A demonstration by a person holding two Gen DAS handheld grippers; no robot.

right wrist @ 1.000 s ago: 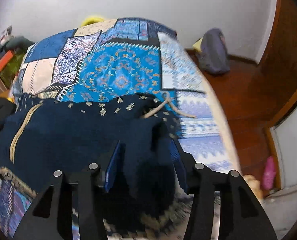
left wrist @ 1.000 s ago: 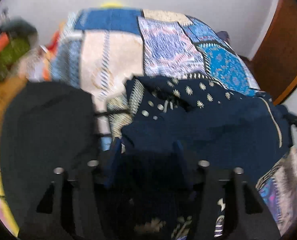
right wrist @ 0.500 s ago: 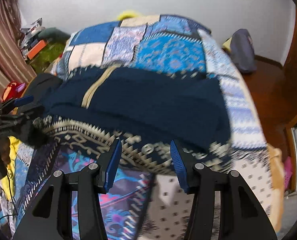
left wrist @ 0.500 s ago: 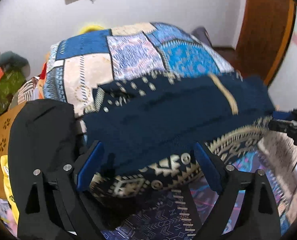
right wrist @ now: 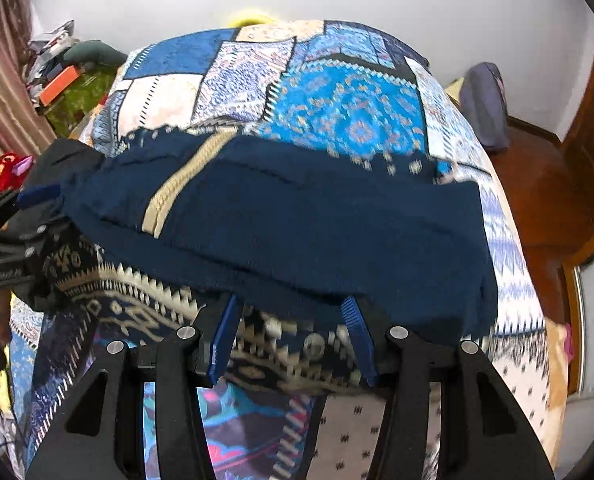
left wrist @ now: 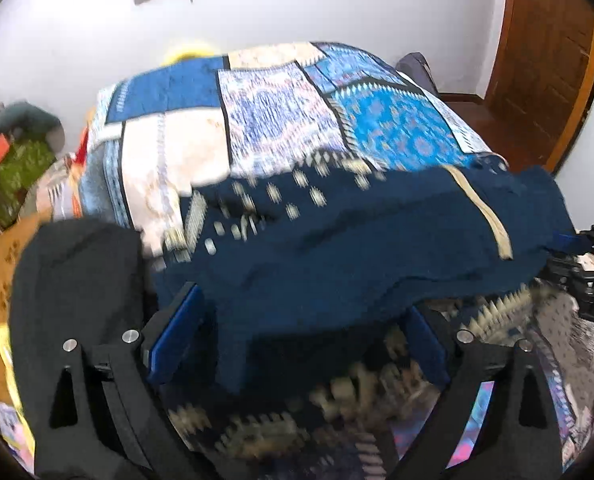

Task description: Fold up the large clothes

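Observation:
A large navy garment point(left wrist: 337, 248) with cream embroidery and a patterned hem lies folded across the near part of the patchwork bed; it also shows in the right wrist view point(right wrist: 297, 216). My left gripper point(left wrist: 297, 344) has its blue-padded jaws wide apart, and the garment's folded edge drapes over them. My right gripper point(right wrist: 293, 340) also has its jaws apart, with the folded edge lying over the tips. The right gripper shows at the far right in the left view point(left wrist: 589, 276); the left one shows at the far left in the right view point(right wrist: 13, 248).
A patchwork bedspread point(left wrist: 281, 120) covers the bed. A black garment point(left wrist: 73, 280) lies at the left on orange cloth. A cluttered shelf point(right wrist: 57, 76) stands far left, a wooden door point(left wrist: 545, 60) at right, and a grey bag point(right wrist: 485, 104) on the floor.
Both grippers opened and let go of the navy garment a second ago, then drew back towards the near edge. The garment now lies spread out wide and folded, with its patterned hem showing.

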